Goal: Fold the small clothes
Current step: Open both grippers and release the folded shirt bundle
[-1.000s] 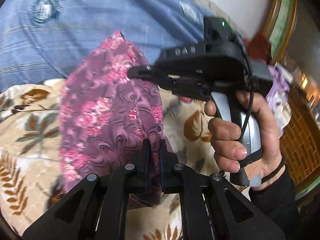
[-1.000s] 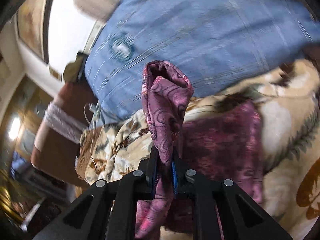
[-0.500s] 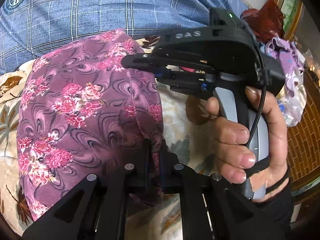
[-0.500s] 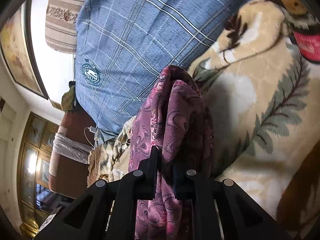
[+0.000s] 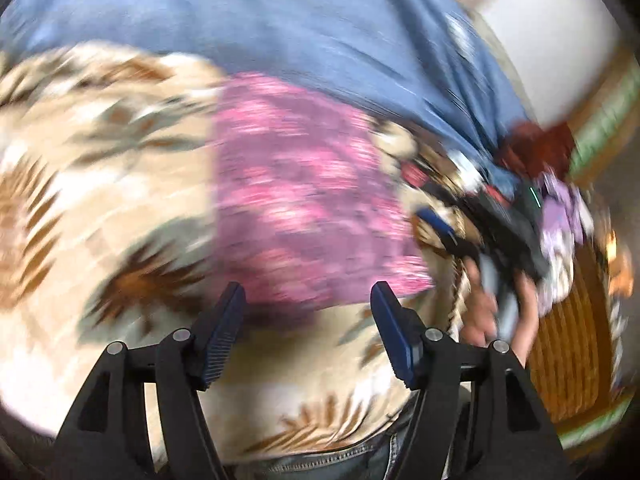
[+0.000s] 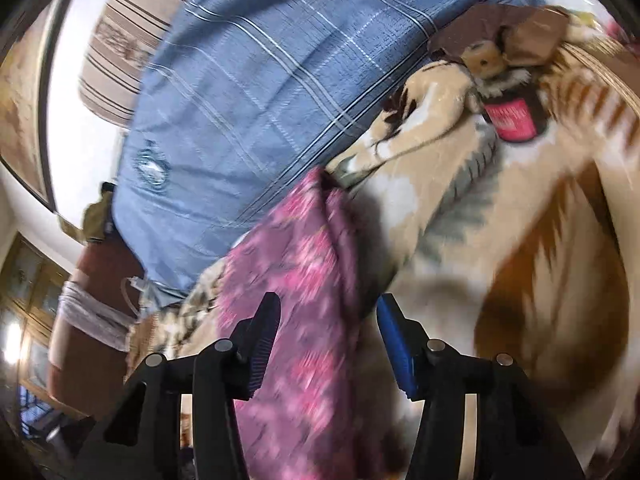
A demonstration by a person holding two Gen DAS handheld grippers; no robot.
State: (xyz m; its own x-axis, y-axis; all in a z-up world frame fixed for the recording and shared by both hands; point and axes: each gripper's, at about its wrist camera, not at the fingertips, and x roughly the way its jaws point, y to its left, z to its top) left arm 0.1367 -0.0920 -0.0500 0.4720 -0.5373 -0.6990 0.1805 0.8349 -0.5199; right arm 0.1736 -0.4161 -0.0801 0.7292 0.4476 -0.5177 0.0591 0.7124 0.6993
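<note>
A purple garment with pink flowers [image 5: 308,204] lies folded flat on the beige leaf-patterned blanket [image 5: 100,184]. My left gripper [image 5: 308,320] is open and empty, just short of the garment's near edge. The right gripper [image 5: 484,224] shows to the right of the garment in the left wrist view, held in a hand. In the right wrist view the right gripper [image 6: 324,336] is open, its jaws standing to either side of the garment [image 6: 296,300], which lies loose. Both views are blurred by motion.
A blue plaid cloth [image 6: 248,92] covers the far side behind the garment. A pile of other clothes [image 5: 556,184] and a wicker basket [image 5: 572,344] sit at the right. A red label [image 6: 512,118] and a small toy-like object [image 6: 484,56] lie on the blanket [image 6: 520,240].
Both grippers have opened and let go of the garment. It now lies folded flat on the blanket. Both grippers have drawn back from it.
</note>
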